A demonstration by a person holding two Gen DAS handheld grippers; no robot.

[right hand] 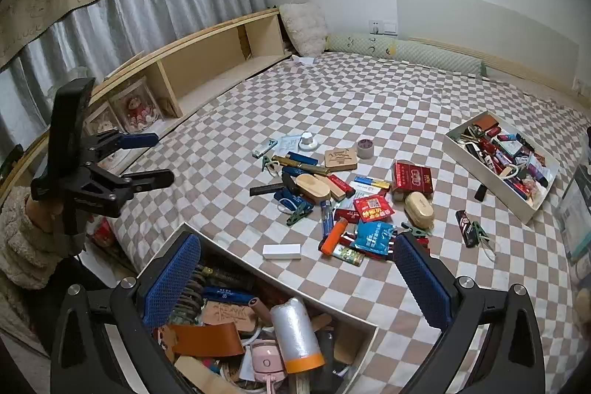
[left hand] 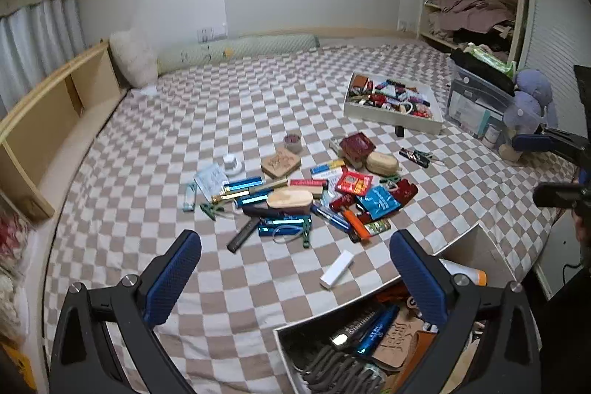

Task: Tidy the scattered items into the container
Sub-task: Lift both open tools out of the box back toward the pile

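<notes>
1. Nearest the person, a white open-topped box (right hand: pixel 364 335) sits at the bed's edge, already partly filled: a clear plastic roll with an orange end (right hand: pixel 295 335), a tan leather strap (right hand: pixel 207 338), a pink gadget (right hand: pixel 266 364) and a dark blue tube (left hand: pixel 376 331) lie inside it.
2. The left gripper (left hand: pixel 295 268) hangs above the checked brown-and-white bedcover (left hand: pixel 221 106), beside that box; its blue-padded jaws stand wide apart with nothing between them and nothing touched.
3. The right gripper (right hand: pixel 297 279) hovers over the box's far rim, jaws equally wide and empty.
4. Just past the box a small white rectangular block (right hand: pixel 282 251) lies alone on the cover, the closest loose item.
5. Farther out spreads the main heap of small items (left hand: pixel 317 194), still unsorted: an orange lighter (right hand: pixel 333 236), a blue foil sachet (right hand: pixel 373 237), a red packet (right hand: pixel 372 207), a pale wooden oval brush (left hand: pixel 290 199), green clips, blue tubes and a dark red cigarette box (right hand: pixel 412 180).
6. Beyond the heap, a second white tray (left hand: pixel 391 120) holds many sorted bits, with a black lighter just outside it.
7. Judging by this, the task is under way but well short of finished; most of the pile remains.
</notes>
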